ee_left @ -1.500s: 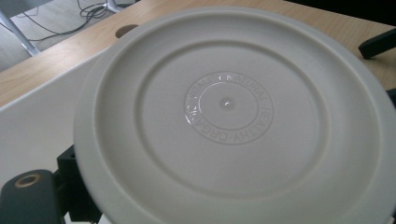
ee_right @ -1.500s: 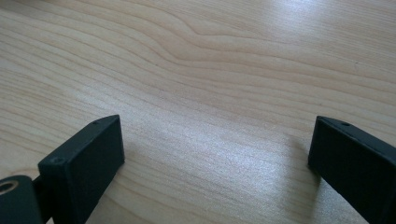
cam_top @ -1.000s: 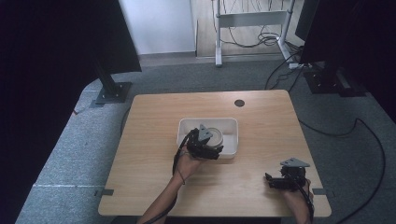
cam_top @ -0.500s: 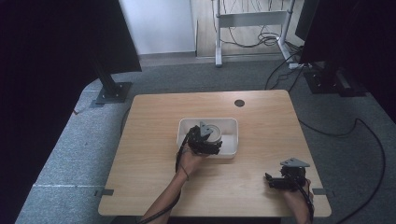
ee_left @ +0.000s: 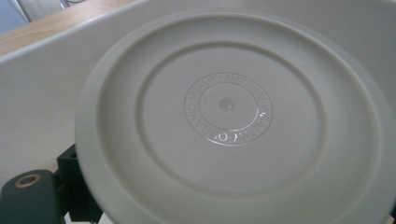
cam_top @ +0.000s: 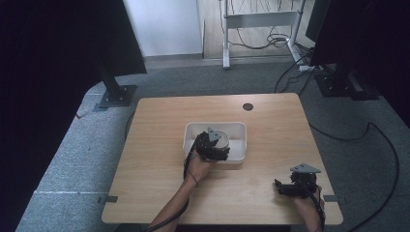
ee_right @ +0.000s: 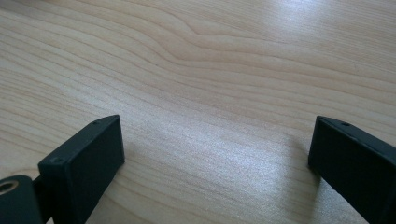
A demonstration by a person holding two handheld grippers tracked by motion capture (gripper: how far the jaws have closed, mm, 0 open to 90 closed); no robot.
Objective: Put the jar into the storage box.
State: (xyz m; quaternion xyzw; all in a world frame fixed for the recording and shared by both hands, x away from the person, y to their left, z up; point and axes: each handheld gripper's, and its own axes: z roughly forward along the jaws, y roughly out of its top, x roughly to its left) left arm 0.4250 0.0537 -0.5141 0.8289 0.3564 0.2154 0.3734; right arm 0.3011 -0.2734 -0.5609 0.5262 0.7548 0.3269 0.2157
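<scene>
High view: left gripper (cam_top: 216, 151) over white bin (cam_top: 239, 129), table's centre.
Plate: grey round plate (ee_left: 229, 116) tilted inside bin, clamped at its rim by left jaws.
Right gripper (cam_top: 286, 188): five o'clock on wooden table (cam_top: 159, 125), jaws spread, nothing between.

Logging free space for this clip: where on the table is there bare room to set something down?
Bare wood lies left of the white bin, along the far edge beside the cable hole, and between the two claws. It is crowded at the bin, where the left claw holds a round plate.
</scene>
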